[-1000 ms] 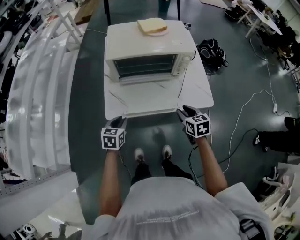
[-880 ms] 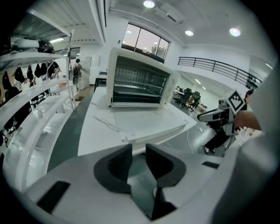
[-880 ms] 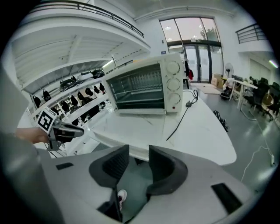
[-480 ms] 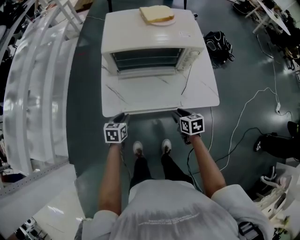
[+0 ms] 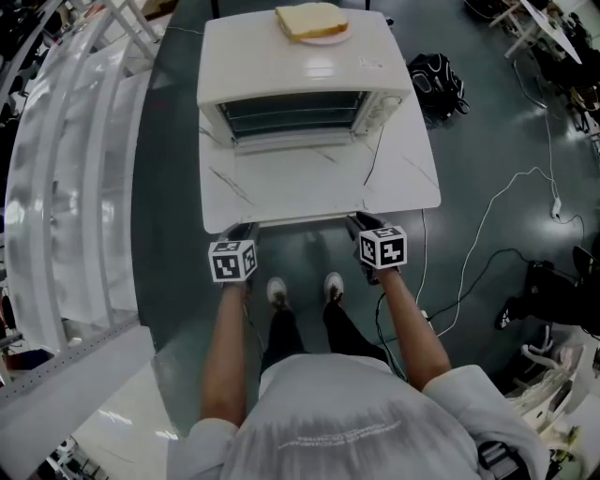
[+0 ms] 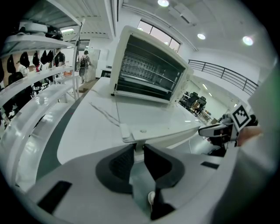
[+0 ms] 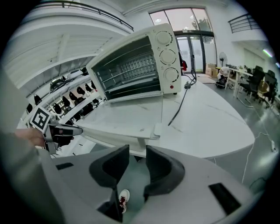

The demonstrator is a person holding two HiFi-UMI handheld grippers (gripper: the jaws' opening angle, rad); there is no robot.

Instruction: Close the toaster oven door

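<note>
Flanking the lowered toaster oven door (image 5: 298, 183), left gripper (image 5: 240, 231) and right gripper (image 5: 360, 223) wait at its front corners, jaws slightly parted, its long edge running crosswise just above the fingertips.

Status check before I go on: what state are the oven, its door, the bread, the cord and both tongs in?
Toaster oven: upright, looks empty inside.
Oven door: fully open, lying flat.
Bread: lying on the oven's top.
Cord: slack, plug out of sight.
Left tongs: jaws apart, at the door's front edge.
Right tongs: jaws apart, at the door's front edge.
</note>
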